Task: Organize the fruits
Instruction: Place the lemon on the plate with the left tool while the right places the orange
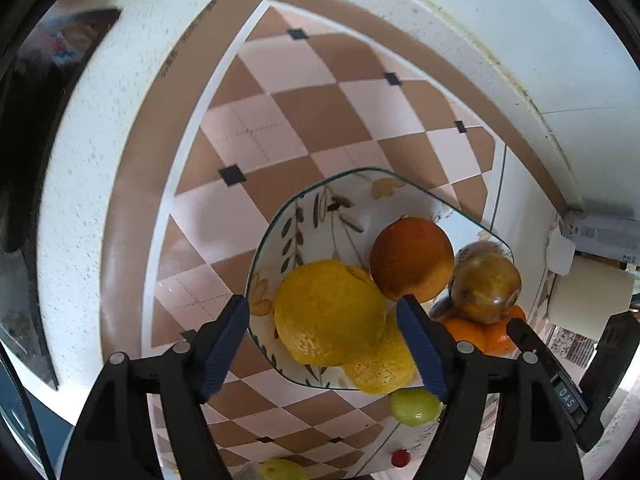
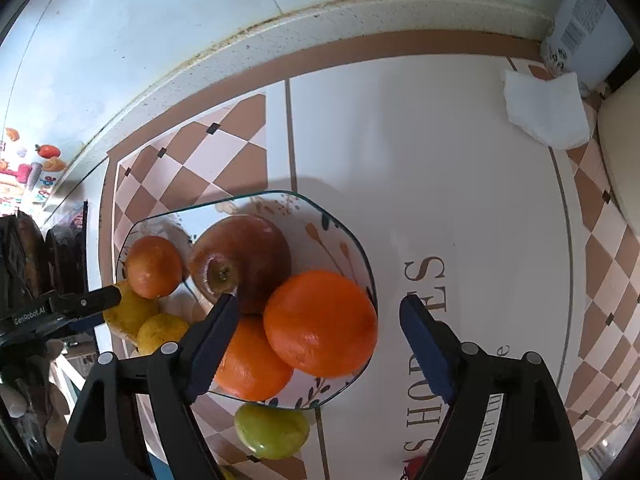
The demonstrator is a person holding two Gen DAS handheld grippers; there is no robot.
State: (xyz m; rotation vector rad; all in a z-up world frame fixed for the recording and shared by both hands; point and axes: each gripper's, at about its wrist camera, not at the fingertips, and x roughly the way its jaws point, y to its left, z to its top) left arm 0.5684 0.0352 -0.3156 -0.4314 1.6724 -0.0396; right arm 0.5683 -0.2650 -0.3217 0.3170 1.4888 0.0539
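Fingers [image 1: 224,352] spread over dimpled lemon [image 1: 330,312] – floral, angular bowl [image 1: 320,204].

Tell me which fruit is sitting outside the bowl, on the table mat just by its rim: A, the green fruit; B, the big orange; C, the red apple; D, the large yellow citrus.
A: the green fruit lies on the mat just outside the bowl, while the oranges, apple and yellow citrus all sit inside it.
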